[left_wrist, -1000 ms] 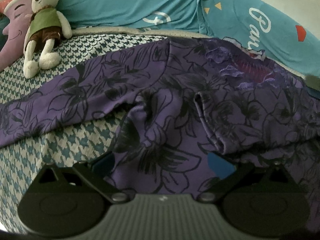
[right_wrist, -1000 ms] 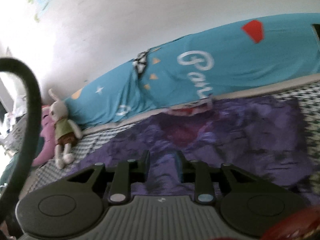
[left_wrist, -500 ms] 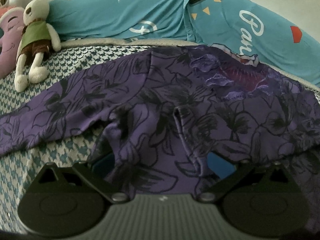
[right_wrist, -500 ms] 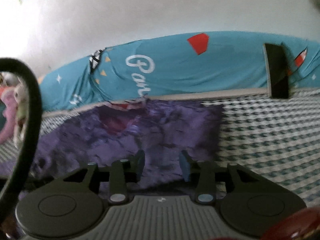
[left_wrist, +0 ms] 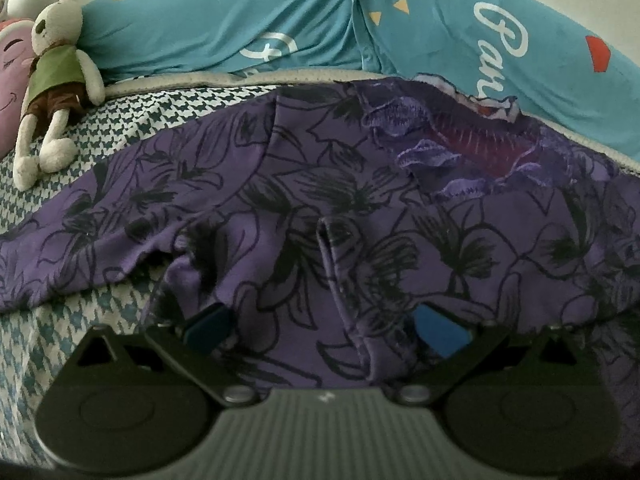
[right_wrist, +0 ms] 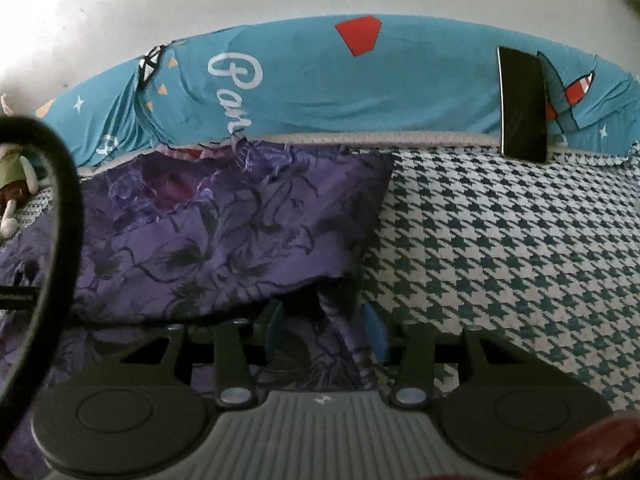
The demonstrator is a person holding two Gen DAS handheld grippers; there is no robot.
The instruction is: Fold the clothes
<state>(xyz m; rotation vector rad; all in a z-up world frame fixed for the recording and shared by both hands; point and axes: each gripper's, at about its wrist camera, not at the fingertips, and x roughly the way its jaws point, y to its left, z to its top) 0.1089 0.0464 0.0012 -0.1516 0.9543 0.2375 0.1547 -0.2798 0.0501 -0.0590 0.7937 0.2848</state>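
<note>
**Houndstooth bed, purple garment spread across it**

Houndstooth bedding [right_wrist: 500, 248] in teal and white covers the bed on which the work is laid, with a pale wall seen behind it. A purple floral garment [left_wrist: 320, 208] is spread over this bedding, its neckline, trimmed in lighter purple with a magenta lining, lying at the far edge against a long teal pillow [left_wrist: 440, 28]. One sleeve is stretched out toward the left side of the left wrist view, and a raised crease runs down the middle of the cloth there.

The left gripper [left_wrist: 324, 326] is held low over the near part of the garment; its blue pads [left_wrist: 438, 330] are set wide apart, and fabric lies between and over them without being pinched. The right gripper [right_wrist: 324, 328] is placed at the garment's right edge, where a lifted fold of purple cloth hangs above it. Its fingers stand fairly close with cloth between them, but whether that cloth is clamped cannot be told.

In the right wrist view, the garment is seen to end in a straight folded edge, beyond which the bedding lies bare. A dark phone [right_wrist: 522, 104] is propped upright against the teal pillow, well apart from the garment. A stuffed rabbit [left_wrist: 56, 80] in a green vest is laid at the far left of the bed, beside a pink plush toy [left_wrist: 10, 76]. A black cable [right_wrist: 60, 216] curves through the left of the right wrist view.
</note>
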